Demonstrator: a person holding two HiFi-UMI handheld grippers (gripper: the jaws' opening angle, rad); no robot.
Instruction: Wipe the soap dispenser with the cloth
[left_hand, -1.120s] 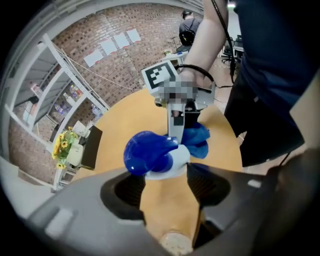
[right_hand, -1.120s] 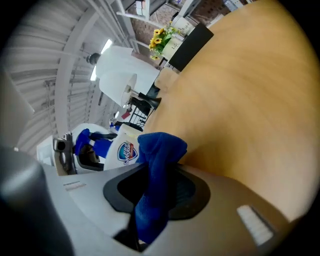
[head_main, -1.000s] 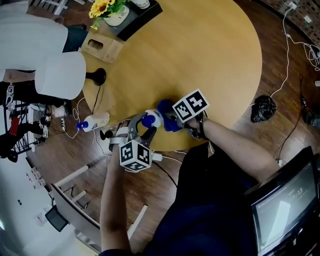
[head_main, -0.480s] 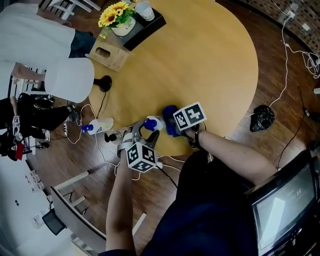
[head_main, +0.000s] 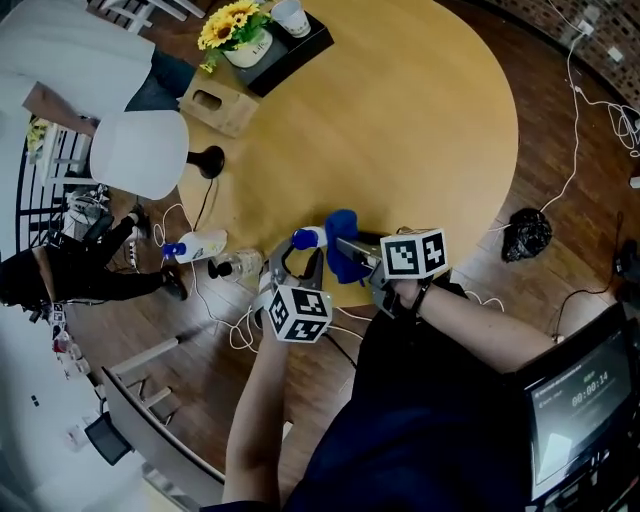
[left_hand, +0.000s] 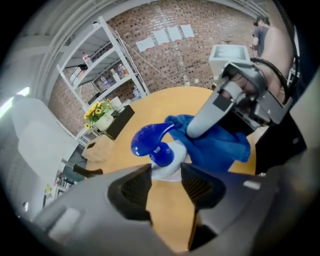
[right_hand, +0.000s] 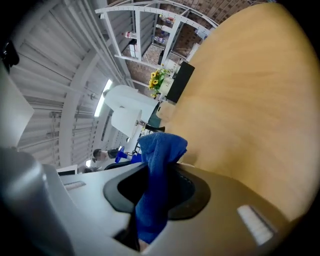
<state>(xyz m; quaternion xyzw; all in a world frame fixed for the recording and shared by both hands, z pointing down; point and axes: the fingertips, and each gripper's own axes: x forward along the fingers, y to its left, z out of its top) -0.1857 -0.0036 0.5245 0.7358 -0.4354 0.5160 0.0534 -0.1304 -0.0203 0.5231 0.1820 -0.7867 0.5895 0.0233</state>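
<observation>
right hand-held gripper (right_hand: 159, 172) clamps blue cloth (right_hand: 162, 147) beside soap dispenser (left_hand: 161, 151).

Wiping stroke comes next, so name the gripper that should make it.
Right, probably. The right gripper is shut on the cloth, beside the soap dispenser; the left gripper has just been closing around the dispenser, steadying it.

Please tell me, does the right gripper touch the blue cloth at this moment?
Touching. The right gripper view shows the cloth pinched between the closed jaws of the right gripper.
</observation>
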